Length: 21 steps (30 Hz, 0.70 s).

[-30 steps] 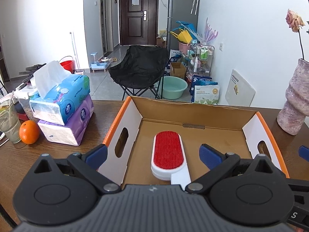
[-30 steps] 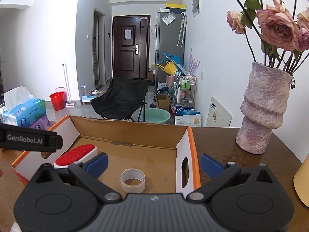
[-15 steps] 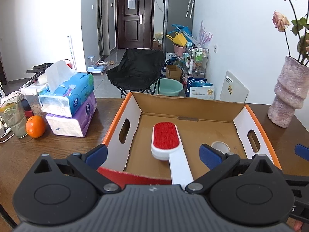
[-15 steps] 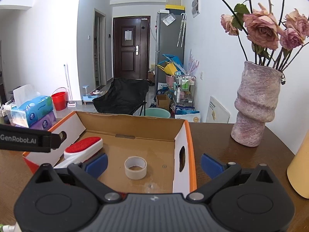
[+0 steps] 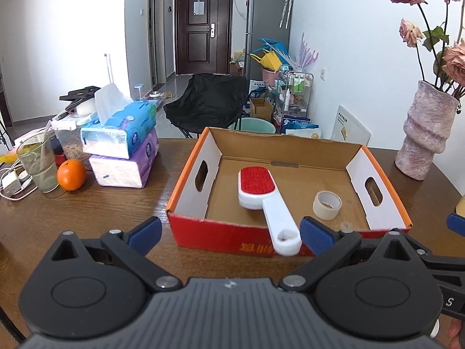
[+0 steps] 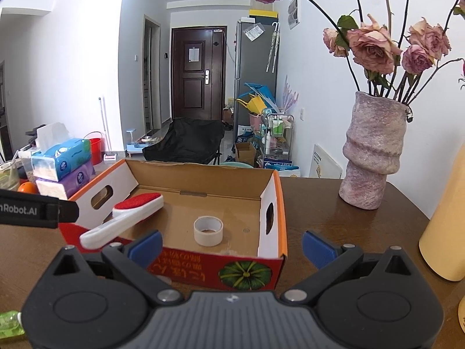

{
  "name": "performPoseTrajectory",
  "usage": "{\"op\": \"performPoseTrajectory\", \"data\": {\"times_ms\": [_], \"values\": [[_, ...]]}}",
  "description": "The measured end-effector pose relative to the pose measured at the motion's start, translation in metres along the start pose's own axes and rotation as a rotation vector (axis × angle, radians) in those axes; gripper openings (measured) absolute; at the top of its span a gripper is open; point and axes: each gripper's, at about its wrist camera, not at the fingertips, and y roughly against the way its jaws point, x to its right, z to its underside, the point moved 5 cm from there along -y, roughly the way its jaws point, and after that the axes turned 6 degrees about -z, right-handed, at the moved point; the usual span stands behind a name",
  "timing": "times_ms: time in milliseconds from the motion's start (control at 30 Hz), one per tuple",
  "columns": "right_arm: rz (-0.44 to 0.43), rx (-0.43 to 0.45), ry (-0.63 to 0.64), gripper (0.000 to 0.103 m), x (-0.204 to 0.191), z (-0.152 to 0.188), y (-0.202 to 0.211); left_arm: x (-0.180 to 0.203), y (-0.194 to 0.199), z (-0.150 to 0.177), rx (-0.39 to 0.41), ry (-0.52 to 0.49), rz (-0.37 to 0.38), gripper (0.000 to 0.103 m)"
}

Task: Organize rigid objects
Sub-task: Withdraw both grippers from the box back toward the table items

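An open cardboard box (image 5: pixel 186 177) with orange rims and a red front stands on the wooden table; it also shows in the right wrist view (image 6: pixel 279 200). Inside lie a white lint brush (image 5: pixel 255 189) with a red pad, its handle resting over the front wall, and a roll of tape (image 5: pixel 327 205). The brush (image 6: pixel 130 212) and the tape (image 6: pixel 207 230) also show in the right wrist view. My left gripper (image 5: pixel 229 231) is open and empty, in front of the box. My right gripper (image 6: pixel 231 244) is open and empty, before the box's right front corner.
Two stacked tissue packs (image 5: pixel 122 148), an orange (image 5: pixel 71 174), a glass (image 5: pixel 37 163) and cables lie left of the box. A pink vase with roses (image 6: pixel 372 151) stands at the back right. A yellow container (image 6: pixel 447 226) is at the far right. A green bottle (image 6: pixel 8 322) lies low left.
Both grippers have pulled back from the box and risen. The box's red front wall now shows, and the brush handle lies over it. Both stay open.
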Motion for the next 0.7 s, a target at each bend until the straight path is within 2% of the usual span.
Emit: {"op": "performPoseTrajectory", "data": {"times_ms": [700], "values": [[-0.006, 0.02, -0.022, 0.103, -0.011, 0.029, 0.058, -0.013, 0.05, 0.032, 0.006, 0.016, 0.006, 0.103]]}}
